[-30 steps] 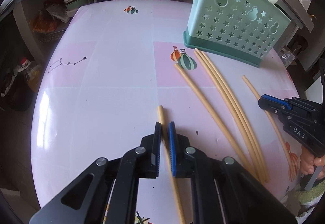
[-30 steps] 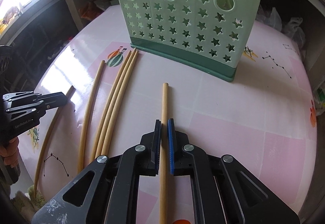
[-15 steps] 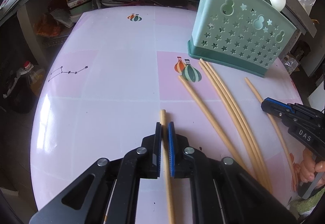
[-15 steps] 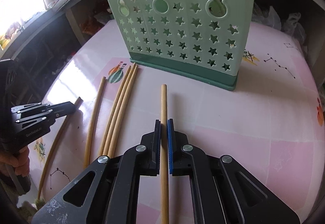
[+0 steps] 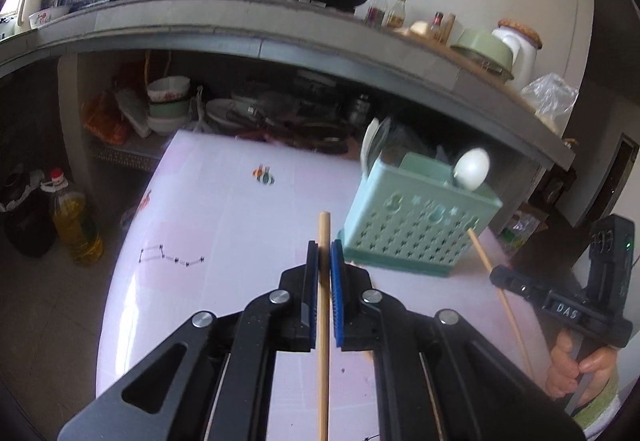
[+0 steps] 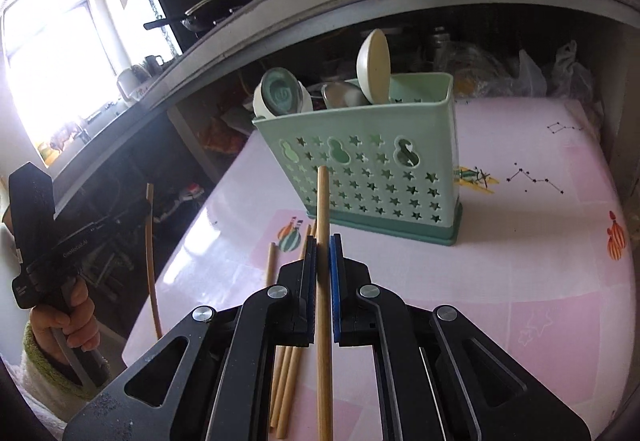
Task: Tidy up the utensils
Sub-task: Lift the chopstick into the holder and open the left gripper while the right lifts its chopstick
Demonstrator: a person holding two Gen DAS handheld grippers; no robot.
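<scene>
**Left wrist view: each gripper carries one chopstick above the bench**

Left wrist view shows the left gripper [image 5: 325, 253] with its jaws clamped on a bamboo chopstick [image 5: 323, 305], whose tip pokes out ahead, raised over the pink bench [image 5: 224, 217]. To the right stands the green utensil holder [image 5: 416, 237], upright on the bench, with a white spoon [image 5: 473, 168] sticking out of it. Farther right, the right gripper [image 5: 498, 275] holds a second chopstick [image 5: 500, 293] at a slant.

In the right wrist view, the right gripper's jaws are closed on that chopstick, its tip pointing toward the holder's star-pierced front. Four loose chopsticks [image 6: 286, 369] lie on the bench below the jaws, left of the held one. At far left, the left gripper hangs off the bench edge with its chopstick nearly upright.
</scene>
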